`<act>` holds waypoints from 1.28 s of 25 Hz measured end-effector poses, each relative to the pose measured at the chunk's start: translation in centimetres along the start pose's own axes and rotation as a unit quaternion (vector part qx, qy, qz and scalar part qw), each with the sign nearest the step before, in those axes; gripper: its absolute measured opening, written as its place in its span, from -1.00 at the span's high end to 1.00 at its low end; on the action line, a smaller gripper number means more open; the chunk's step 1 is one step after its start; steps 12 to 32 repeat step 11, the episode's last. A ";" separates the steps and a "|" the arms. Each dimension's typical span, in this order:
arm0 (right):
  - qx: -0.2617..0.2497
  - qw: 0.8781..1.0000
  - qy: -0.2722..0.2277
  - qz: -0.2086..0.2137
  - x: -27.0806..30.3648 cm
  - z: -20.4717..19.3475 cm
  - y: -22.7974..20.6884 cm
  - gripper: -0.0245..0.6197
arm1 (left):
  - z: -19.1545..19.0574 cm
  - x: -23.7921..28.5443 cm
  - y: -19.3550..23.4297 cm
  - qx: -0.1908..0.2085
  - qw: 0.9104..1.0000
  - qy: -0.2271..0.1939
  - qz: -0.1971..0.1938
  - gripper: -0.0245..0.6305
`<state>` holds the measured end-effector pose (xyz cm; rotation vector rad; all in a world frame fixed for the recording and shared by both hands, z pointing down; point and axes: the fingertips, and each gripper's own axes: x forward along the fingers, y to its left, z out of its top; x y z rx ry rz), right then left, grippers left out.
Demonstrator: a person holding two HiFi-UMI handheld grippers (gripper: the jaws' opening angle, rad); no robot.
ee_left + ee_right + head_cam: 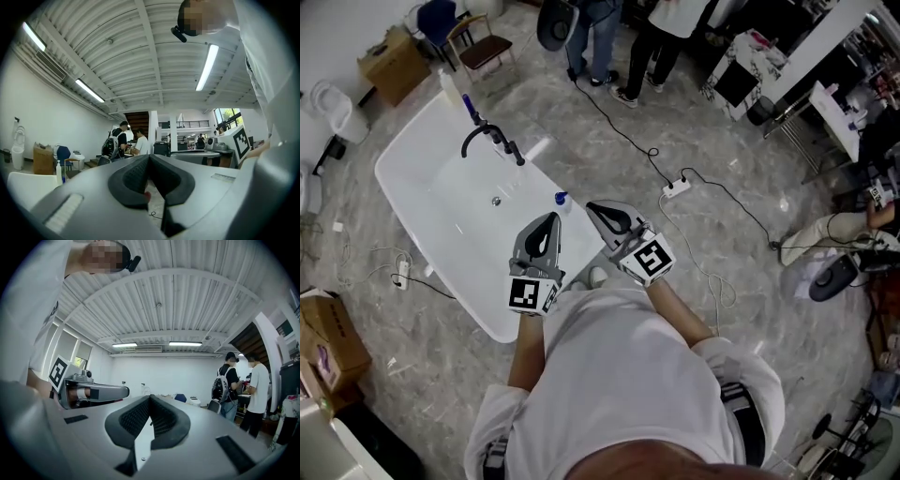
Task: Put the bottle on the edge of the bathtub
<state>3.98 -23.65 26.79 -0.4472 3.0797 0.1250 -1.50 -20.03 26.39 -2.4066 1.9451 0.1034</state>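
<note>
Nearest, the left gripper (547, 223) and right gripper (598, 208) are held level by the person's chest, each pair of jaws pressed together on nothing, probably because the placing looks done; just beyond their tips the small blue-capped bottle (562, 200) stands upright on the bathtub's (411, 161) right rim, apart from both; farther left, the black faucet (487, 136) rises from the tub; bystanders (591, 37) stand beyond.

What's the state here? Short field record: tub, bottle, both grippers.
bathtub: white, on the floor, dark faucet at its far rim
bottle: blue cap, upright on the tub's rim, just ahead of the grippers
left gripper: fingers shut, nothing held
right gripper: fingers shut, nothing held
contact: neither gripper touches the bottle
</note>
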 end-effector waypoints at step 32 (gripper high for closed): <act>-0.014 0.999 -0.027 -0.013 -3.1 2.6 0.9 0.92 | -0.2 -1.6 -2.6 0.006 1.000 0.011 -0.010 0.93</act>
